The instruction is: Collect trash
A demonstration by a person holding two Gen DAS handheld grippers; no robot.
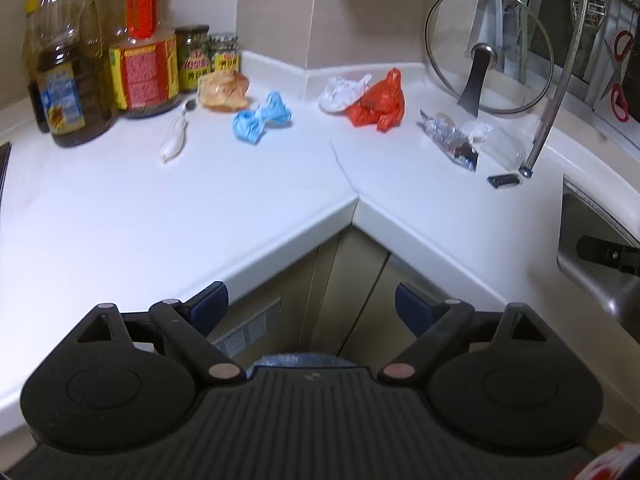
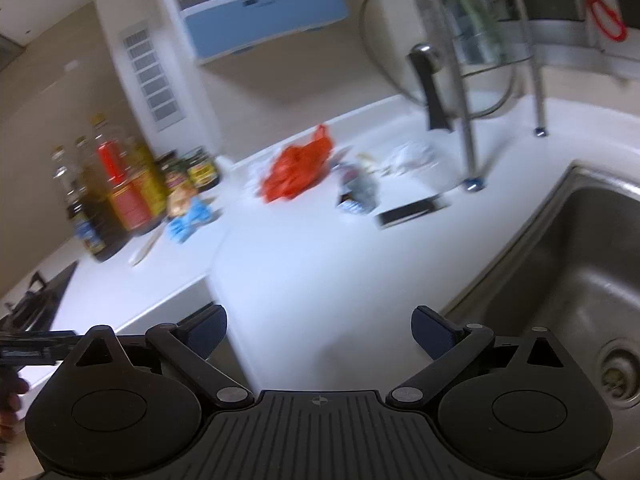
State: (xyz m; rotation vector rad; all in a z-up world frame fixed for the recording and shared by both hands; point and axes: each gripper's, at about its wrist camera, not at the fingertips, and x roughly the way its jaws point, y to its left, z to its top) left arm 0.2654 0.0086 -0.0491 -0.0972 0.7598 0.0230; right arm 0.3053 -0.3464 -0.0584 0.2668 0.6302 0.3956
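Both tools are hanging wide apart, empty: left tool (image 1: pixel 311 304), right tool (image 2: pixel 319 326). The red plastic bag (image 1: pixel 376 102) is lying up-frame, centre-right on the table (image 1: pixel 240 184), well apart from both tools.

A white L-shaped tabletop (image 1: pixel 224 196) is set into a corner of beige tiled walls (image 1: pixel 360 20). Beige cabinet doors (image 1: pixel 360 280) are seen beneath it. A steel sink (image 2: pixel 560 264) is recessed beside a wall vent (image 2: pixel 150 80).
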